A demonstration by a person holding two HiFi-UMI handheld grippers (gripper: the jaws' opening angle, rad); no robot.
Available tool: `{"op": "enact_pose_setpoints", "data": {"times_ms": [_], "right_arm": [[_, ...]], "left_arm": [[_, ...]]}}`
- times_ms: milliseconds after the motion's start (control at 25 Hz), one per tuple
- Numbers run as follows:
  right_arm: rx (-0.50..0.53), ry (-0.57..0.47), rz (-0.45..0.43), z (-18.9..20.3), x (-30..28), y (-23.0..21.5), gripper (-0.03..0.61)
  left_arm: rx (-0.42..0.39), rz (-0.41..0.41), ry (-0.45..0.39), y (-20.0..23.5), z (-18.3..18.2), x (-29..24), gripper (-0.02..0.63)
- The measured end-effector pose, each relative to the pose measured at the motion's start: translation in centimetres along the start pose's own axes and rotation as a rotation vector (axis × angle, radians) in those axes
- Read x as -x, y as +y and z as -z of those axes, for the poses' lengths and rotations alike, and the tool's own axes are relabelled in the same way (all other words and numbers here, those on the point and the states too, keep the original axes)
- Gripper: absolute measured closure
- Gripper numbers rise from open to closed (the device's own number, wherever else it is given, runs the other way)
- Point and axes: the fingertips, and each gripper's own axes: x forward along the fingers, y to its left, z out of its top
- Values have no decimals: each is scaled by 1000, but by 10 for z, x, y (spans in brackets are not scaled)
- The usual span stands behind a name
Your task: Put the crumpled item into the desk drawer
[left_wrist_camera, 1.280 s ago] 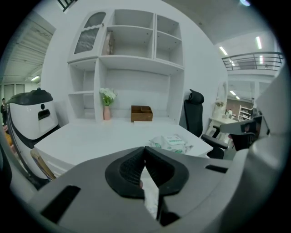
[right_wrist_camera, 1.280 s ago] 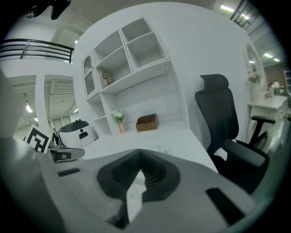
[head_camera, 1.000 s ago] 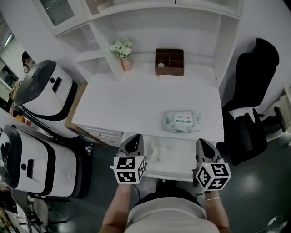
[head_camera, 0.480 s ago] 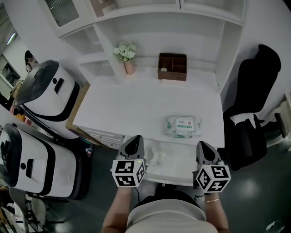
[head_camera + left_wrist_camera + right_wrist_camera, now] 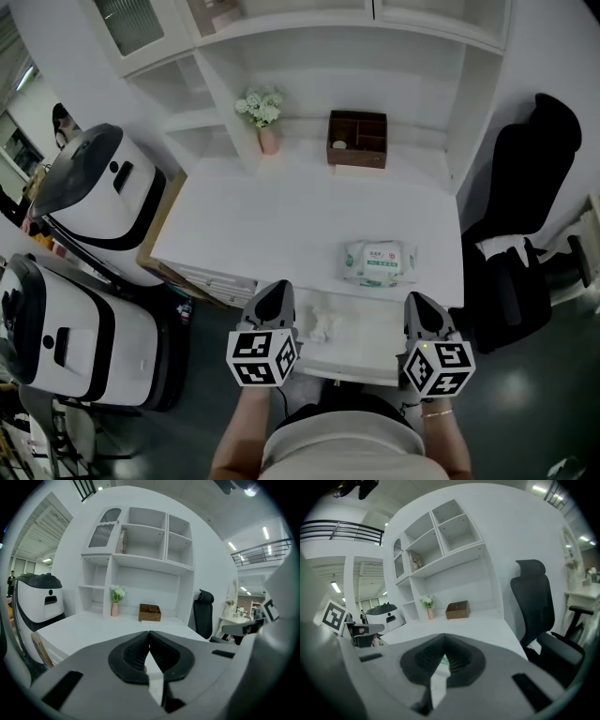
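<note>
A crumpled white item [image 5: 322, 320] lies in the open desk drawer [image 5: 375, 339], which sticks out from under the white desk [image 5: 281, 225]. My left gripper [image 5: 277, 287] hovers at the drawer's left edge, just left of the crumpled item, shut and empty. My right gripper [image 5: 413, 299] is over the drawer's right end, also shut with nothing in it. In the left gripper view the left gripper's [image 5: 149, 633] jaws meet at the tip. The right gripper view shows my right gripper [image 5: 443, 637] closed the same way.
A pack of wet wipes [image 5: 379, 263] lies on the desk near its front edge. A vase of flowers [image 5: 265, 117] and a brown wooden organizer [image 5: 357, 139] stand at the back. A black chair [image 5: 520, 234] is at right, white machines [image 5: 103, 197] at left.
The left gripper has drawn back slightly toward me. The right gripper and the crumpled item stay where they were.
</note>
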Motion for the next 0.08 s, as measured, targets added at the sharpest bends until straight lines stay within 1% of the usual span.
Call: {"op": "enact_pose_setpoints", "data": {"times_ms": [80], "right_arm": [[-1, 1, -3, 1, -1, 0, 577]], "left_arm": [[1, -1, -2, 0, 0, 0, 620]]}}
